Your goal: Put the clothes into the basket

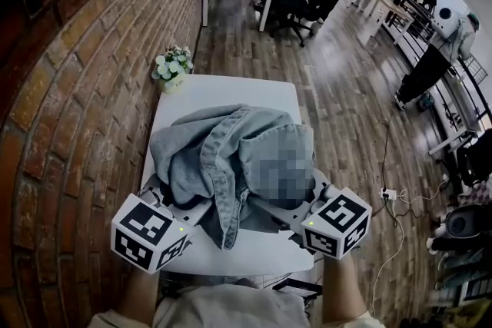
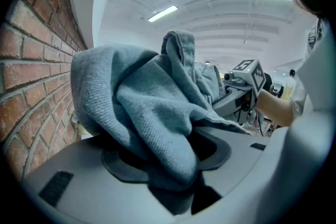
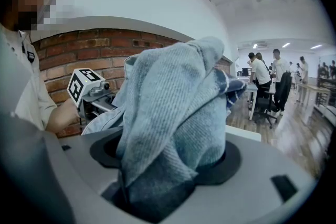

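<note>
Denim, blue-grey, one bunched garment (image 1: pixel 231 157): we hold it at two places, raised over the white rectangular table (image 1: pixel 231 92); whether its lowest folds touch the top we cannot tell. Left gripper (image 2: pixel 168 165): jaws part closed, clamped on a thick fold of the cloth. Right gripper (image 3: pixel 163 176): jaws somewhat wider, clamped on a fatter wad. Long axis of the garment: side to side, gripper to gripper, with the bulk heaped just ahead of both. Neither hand is nearer; the load is shared. Basket: in none of our views, so we cannot tell the direction of the carry. Small pot of white flowers (image 1: pixel 173 67): far left table corner, well apart.
</note>
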The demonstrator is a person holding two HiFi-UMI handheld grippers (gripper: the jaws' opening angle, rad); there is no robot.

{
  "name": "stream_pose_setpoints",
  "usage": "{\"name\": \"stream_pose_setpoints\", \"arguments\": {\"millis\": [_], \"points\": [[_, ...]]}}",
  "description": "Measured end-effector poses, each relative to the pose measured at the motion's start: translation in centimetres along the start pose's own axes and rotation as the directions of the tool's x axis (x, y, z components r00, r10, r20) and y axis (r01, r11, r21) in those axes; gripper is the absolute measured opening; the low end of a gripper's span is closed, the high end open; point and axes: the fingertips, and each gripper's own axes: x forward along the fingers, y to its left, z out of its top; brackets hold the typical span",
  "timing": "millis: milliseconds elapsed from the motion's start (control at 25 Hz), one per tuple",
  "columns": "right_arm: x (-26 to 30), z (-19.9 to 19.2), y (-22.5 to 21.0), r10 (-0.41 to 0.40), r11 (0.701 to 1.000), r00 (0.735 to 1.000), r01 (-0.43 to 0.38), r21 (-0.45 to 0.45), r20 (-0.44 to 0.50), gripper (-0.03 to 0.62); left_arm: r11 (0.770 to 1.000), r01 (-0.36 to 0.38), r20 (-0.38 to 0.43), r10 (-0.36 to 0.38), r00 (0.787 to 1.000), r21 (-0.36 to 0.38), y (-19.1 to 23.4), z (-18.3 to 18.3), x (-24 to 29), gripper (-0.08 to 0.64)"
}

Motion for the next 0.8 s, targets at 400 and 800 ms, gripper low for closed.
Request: {"name": "stream_pose_setpoints", "arguments": {"millis": [400, 800], "points": [[3.4, 0.2, -3.4, 0.008, 1.000, 1.000, -0.008, 0.010, -0.004, 0.359, 1.000, -0.025, -0.013, 0.025, 1.000, 0.003, 3.6, 0.3, 3.0, 0.218], [6.8, -0.7, -6.5, 0.014, 1.000, 0.999, -0.013, 0.022, -0.032, 0.360, 0.999, -0.031, -0.035, 0.031, 0.999, -0.022, 6.7, -0.7, 6.2, 0.216]]}}
